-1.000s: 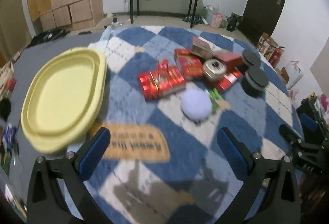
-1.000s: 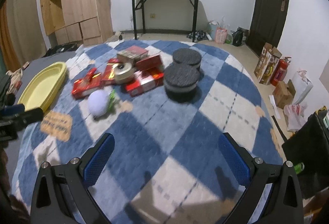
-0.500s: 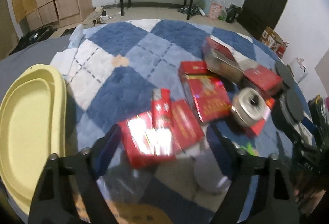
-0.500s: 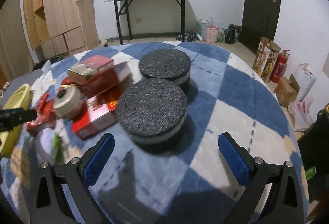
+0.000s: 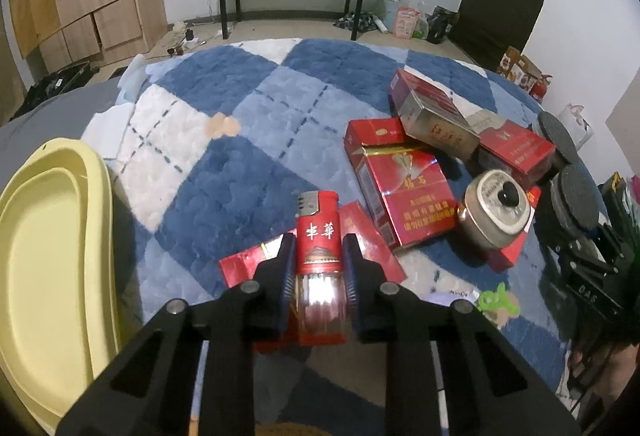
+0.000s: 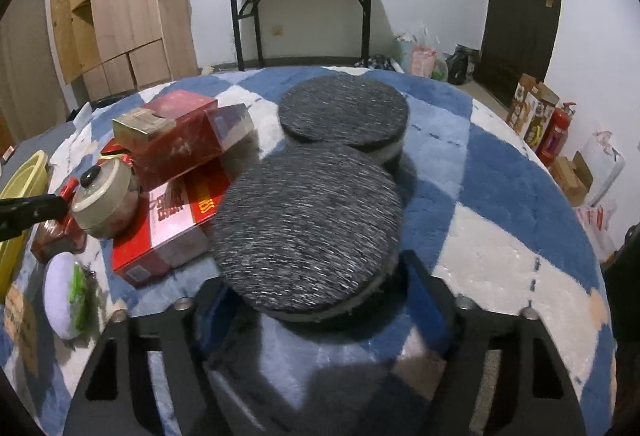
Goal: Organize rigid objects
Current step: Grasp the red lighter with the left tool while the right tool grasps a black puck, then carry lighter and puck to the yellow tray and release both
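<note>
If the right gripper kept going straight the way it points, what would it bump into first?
Probably the second grey round pad just beyond the near pad that sits between the closing right gripper; depth is hard to judge.

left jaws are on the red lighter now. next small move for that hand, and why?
Probably a short straight lift. The left gripper has its jaws shut on the red lighter, which lies on a flat red pack amid other boxes. Raising it first should clear the pack before any swing toward the yellow tray, which sits to the left.
</note>
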### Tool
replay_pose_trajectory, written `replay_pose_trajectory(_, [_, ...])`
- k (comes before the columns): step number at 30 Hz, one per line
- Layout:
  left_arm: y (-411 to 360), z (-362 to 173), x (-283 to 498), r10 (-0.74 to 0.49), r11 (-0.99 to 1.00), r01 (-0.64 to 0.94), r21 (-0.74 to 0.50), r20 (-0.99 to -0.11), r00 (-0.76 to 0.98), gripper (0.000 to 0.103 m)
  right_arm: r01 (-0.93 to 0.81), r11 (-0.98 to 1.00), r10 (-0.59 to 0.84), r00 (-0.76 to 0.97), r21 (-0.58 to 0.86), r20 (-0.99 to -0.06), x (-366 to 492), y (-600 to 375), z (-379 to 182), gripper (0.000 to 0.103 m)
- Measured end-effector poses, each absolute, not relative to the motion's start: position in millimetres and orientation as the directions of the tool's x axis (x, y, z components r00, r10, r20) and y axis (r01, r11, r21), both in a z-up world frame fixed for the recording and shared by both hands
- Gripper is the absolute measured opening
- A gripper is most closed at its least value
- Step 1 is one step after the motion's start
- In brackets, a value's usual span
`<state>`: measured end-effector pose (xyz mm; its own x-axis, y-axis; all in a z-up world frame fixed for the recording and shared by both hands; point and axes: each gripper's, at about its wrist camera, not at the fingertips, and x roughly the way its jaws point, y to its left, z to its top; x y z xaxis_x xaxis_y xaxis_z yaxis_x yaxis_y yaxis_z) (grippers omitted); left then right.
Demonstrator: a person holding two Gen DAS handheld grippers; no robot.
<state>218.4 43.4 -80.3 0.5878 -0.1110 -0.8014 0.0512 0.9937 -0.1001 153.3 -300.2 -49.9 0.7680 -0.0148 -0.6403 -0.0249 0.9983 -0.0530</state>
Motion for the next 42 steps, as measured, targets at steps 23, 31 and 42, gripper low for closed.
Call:
replay_pose_trajectory(23, [96,45,129,-0.012,0.993,-0.069,-0.095,-0.661,0.750,0.024,-0.076,0.997,0.081,0.862,0.031,-0.500,57,-306,26,0.067])
replay_pose_trajectory(31, [179,63,89,0.091,0.982,-0.178,-0.070,-0.647,0.757,0.024,-0.236,0.972,0.218,0.863,0.017,-0.456,10,-246,79,0.067])
replay_pose_trajectory(42, [270,-3,102,0.151,0.954,-0.293,-0.069,-0.732,0.664,0.025,-0.565,0.825,0.459,0.668,0.002,-0.585,12,-35,34,0.067])
